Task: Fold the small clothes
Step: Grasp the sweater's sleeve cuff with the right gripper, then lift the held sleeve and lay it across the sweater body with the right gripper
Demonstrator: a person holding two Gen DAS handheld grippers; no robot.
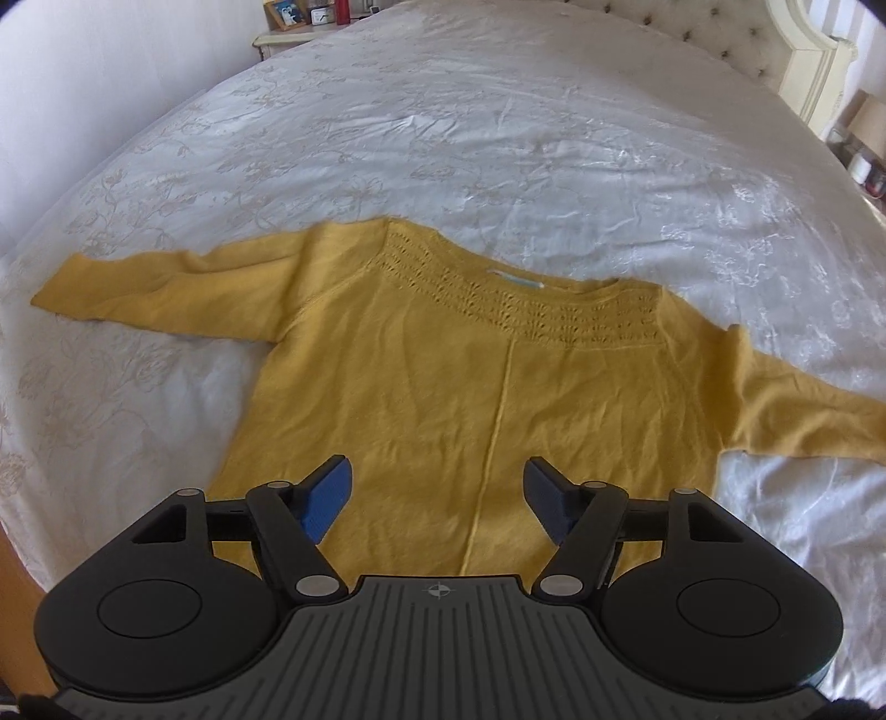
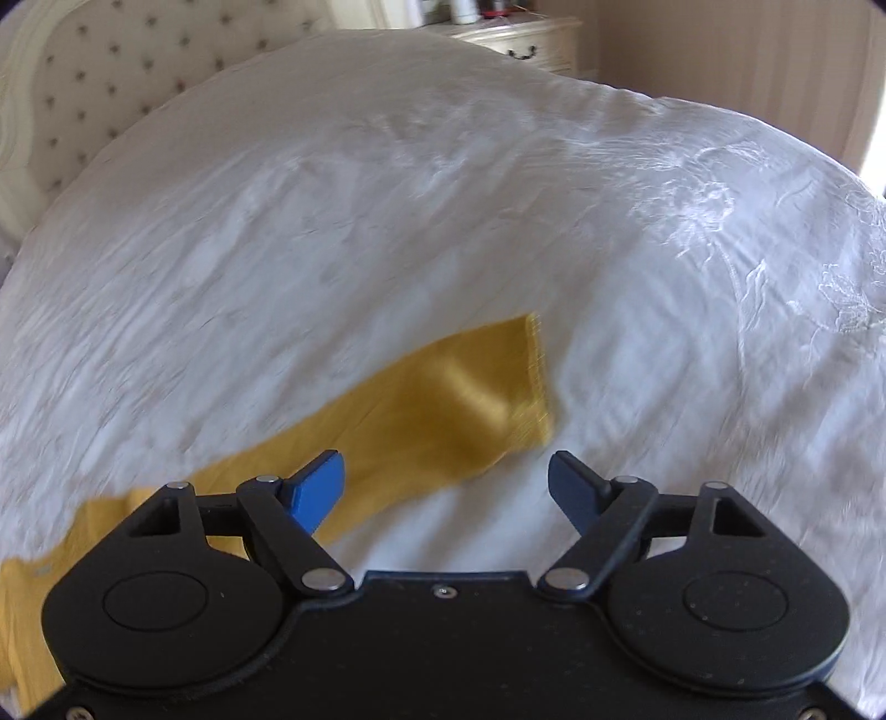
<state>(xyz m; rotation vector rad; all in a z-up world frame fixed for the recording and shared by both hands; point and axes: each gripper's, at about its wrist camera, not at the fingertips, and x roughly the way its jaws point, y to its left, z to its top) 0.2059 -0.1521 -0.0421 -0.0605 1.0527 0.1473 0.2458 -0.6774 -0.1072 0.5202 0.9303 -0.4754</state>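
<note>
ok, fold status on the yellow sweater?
Done: the mustard-yellow knit sweater lies flat on the white embroidered bedspread, both sleeves spread out. No fold is visible yet. In hand: nothing. The left gripper hovers open over the sweater's lower body, and the right gripper is open near the right sleeve cuff, not gripping it. Left: fold in the sleeves, then the body.

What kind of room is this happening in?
Most likely a bedroom. A mustard-yellow sweater lies spread flat on a bed with a white embroidered bedspread, a tufted cream headboard stands at its end, and a bedside table sits beside it.
</note>
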